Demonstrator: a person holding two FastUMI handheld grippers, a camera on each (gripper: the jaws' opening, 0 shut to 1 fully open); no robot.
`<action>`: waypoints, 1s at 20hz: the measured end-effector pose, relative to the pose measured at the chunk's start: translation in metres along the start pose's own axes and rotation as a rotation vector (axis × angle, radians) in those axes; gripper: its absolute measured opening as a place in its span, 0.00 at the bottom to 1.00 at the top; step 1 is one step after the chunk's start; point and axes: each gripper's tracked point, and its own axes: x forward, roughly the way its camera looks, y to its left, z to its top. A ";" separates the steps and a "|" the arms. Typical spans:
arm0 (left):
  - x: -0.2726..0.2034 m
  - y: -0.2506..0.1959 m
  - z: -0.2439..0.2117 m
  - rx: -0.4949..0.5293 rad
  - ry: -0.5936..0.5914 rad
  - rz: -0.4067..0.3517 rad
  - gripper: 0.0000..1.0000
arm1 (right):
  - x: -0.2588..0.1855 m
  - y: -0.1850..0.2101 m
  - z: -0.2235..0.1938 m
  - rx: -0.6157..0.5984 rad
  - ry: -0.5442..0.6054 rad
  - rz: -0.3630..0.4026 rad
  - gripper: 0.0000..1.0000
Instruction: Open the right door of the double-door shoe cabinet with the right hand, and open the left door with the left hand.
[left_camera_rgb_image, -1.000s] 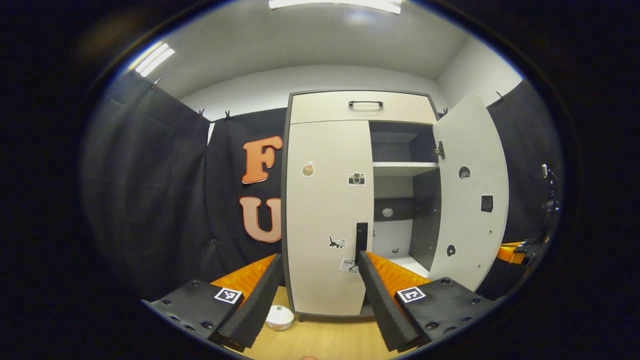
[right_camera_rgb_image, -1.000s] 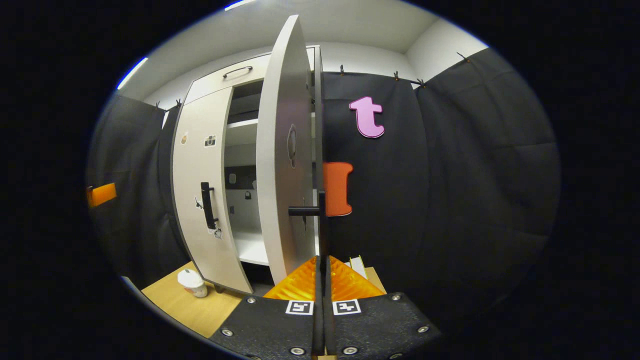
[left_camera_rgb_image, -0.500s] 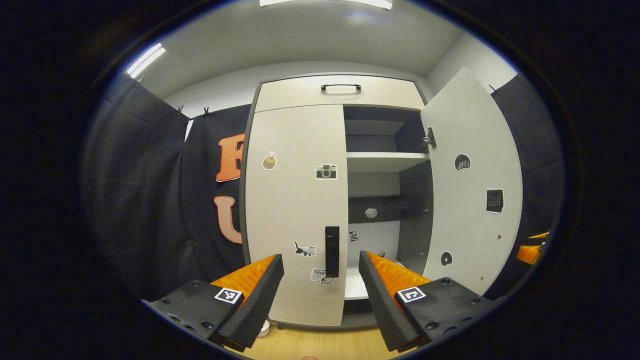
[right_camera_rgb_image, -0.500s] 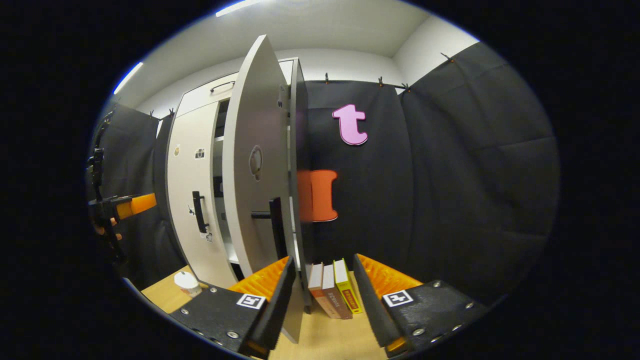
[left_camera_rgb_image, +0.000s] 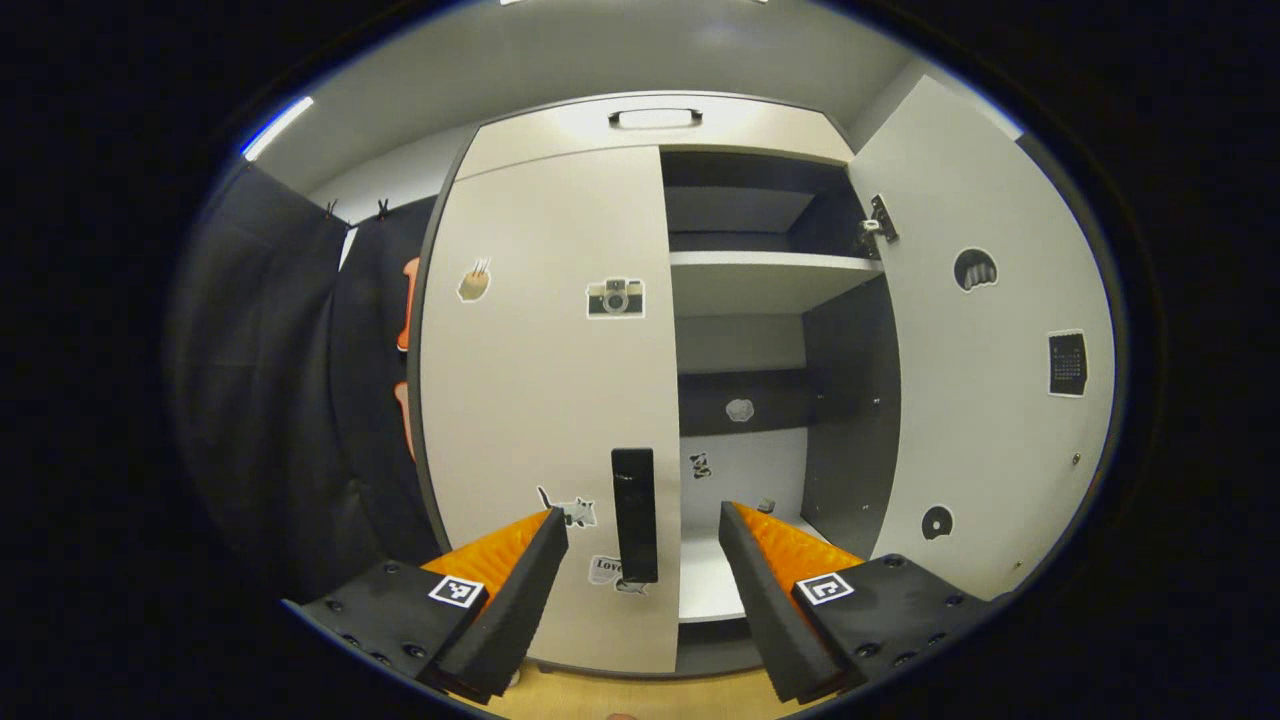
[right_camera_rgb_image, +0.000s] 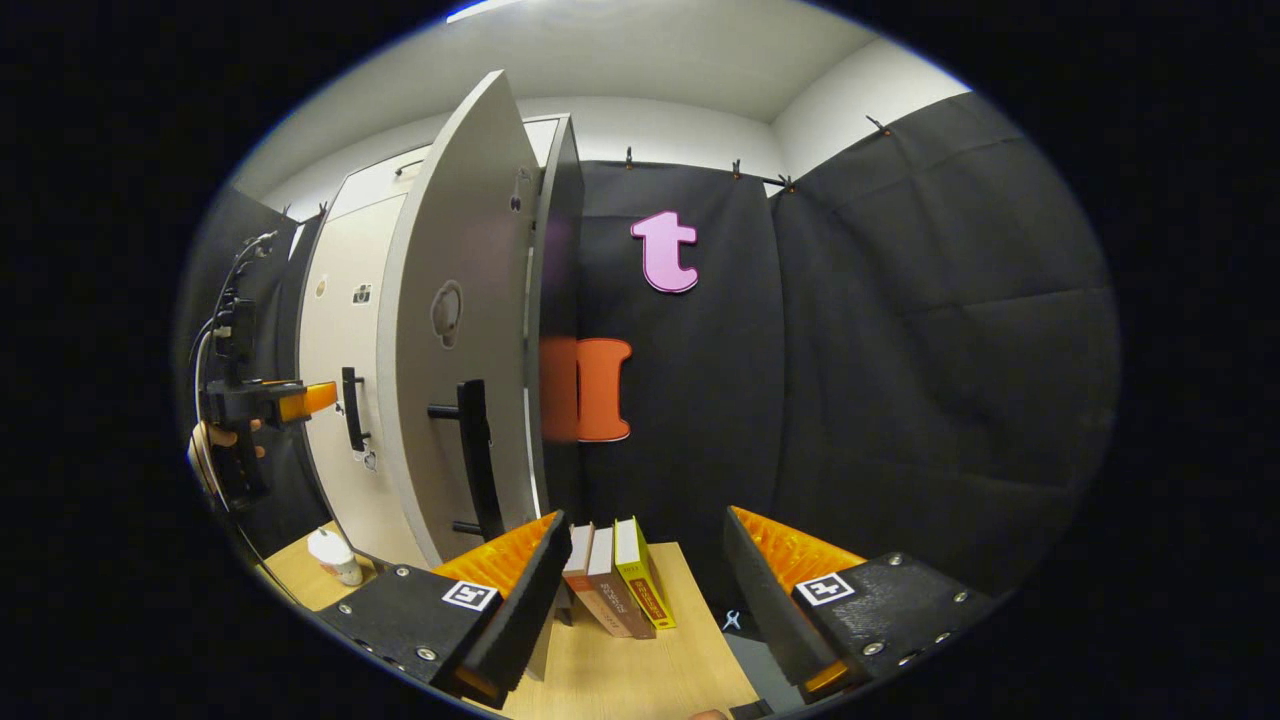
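Note:
The pale shoe cabinet's left door (left_camera_rgb_image: 545, 400) is closed; its dark vertical handle (left_camera_rgb_image: 635, 514) stands between the fingers of my open left gripper (left_camera_rgb_image: 640, 570), close ahead. The right door (left_camera_rgb_image: 985, 380) is swung wide, baring shelves (left_camera_rgb_image: 765, 280) inside. In the right gripper view the open right door (right_camera_rgb_image: 445, 330) is seen edge-on with its dark handle (right_camera_rgb_image: 475, 455) to the left of my open right gripper (right_camera_rgb_image: 640, 590), which holds nothing. Farther left there, a hand holds the left gripper (right_camera_rgb_image: 265, 400) near the left door's handle (right_camera_rgb_image: 352, 410).
Several books (right_camera_rgb_image: 615, 590) lean upright on the wooden floor (right_camera_rgb_image: 640, 670) in front of the right gripper. A small white cup (right_camera_rgb_image: 335, 555) stands on the floor by the cabinet's foot. Black cloth (right_camera_rgb_image: 900, 350) walls the booth to the right.
The right gripper let go of the right door's handle, opened and drew back to the right. The left gripper moved closer to the left door until its handle stands between the fingers.

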 end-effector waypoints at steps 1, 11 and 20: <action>0.009 0.003 -0.003 -0.001 0.002 0.005 0.98 | 0.000 -0.003 -0.001 -0.006 0.003 -0.011 0.93; 0.076 0.022 -0.028 -0.009 0.010 0.029 0.97 | 0.001 -0.019 -0.014 -0.007 0.061 -0.083 0.93; 0.091 0.004 -0.040 -0.009 0.037 -0.031 0.50 | -0.002 -0.018 -0.014 0.007 0.066 -0.106 0.93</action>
